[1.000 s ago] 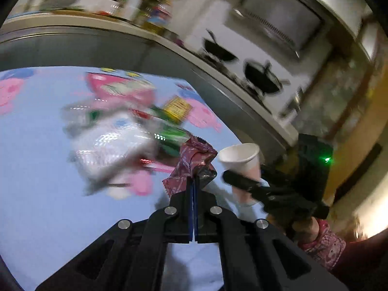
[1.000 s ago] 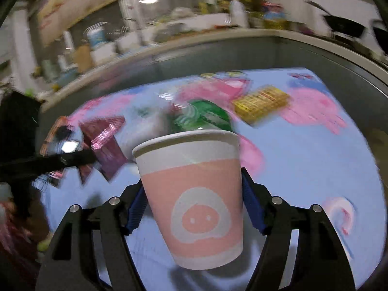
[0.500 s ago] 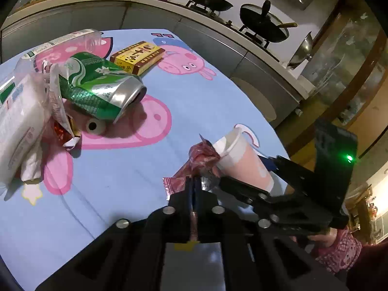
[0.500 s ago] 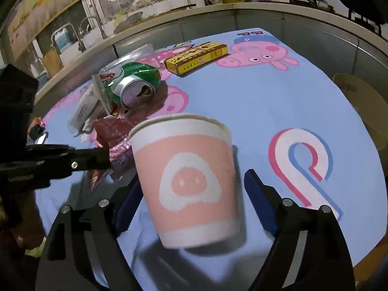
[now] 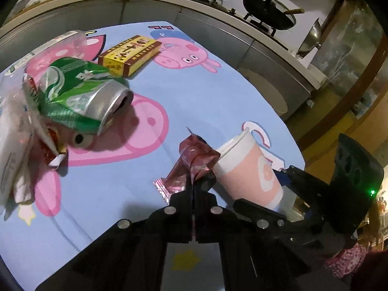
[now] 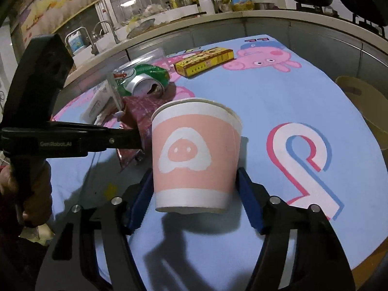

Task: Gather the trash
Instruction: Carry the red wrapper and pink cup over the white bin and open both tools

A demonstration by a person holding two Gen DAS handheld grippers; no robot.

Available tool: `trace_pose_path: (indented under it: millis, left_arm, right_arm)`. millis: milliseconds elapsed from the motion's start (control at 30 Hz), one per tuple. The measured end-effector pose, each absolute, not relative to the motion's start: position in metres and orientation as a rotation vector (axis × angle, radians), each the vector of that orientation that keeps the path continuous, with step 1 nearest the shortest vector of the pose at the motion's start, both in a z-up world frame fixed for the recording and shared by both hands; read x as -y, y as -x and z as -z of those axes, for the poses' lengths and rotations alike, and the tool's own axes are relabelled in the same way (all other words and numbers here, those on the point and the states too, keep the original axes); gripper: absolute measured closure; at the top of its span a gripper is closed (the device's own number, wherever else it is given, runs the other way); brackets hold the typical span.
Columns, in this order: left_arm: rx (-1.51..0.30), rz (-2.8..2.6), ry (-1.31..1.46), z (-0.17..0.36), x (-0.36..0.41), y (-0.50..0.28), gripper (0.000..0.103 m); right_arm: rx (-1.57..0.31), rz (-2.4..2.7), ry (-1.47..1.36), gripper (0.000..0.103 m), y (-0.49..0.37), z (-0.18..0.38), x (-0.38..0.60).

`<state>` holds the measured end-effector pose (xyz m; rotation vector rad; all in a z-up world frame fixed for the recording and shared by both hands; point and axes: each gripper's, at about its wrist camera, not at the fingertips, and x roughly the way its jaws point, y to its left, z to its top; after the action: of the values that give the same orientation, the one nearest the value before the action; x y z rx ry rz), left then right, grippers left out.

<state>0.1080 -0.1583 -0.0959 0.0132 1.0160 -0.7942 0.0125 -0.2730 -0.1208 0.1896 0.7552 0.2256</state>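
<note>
My left gripper [image 5: 194, 186] is shut on a dark red foil wrapper [image 5: 191, 162] and holds it just left of the rim of a pink and white paper cup [image 5: 249, 169]. My right gripper [image 6: 195, 181] is shut on that paper cup [image 6: 194, 155], upright, just above the blue tablecloth [image 6: 278, 92]. In the right wrist view the left gripper [image 6: 138, 138] and the wrapper [image 6: 138, 111] are at the cup's left side.
A crushed green can [image 5: 80, 94], a yellow box [image 5: 131, 53], a clear plastic bottle [image 5: 48, 51] and white wrappers [image 5: 12, 145] lie at the far left of the table. A counter with pans [image 5: 266, 12] runs behind. A beige stool [image 6: 363, 101] stands off the right table edge.
Both grippers have dropped toward the table and steadied. The wrapper has come up against the cup's rim. The cup has tilted back to upright.
</note>
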Motion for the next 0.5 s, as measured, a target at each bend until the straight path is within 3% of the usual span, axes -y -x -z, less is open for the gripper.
trace_pose_path:
  millis: [300, 500]
  left_arm:
    - [-0.998, 0.874, -0.015, 0.07, 0.206, -0.127, 0.102]
    - [-0.975, 0.991, -0.094, 0.047, 0.297, -0.146, 0.102]
  right_arm:
    - [-0.66, -0.157, -0.295, 0.04, -0.022, 0.109, 0.316]
    - [-0.603, -0.031, -0.385, 0.039, -0.03, 0.097, 0.389]
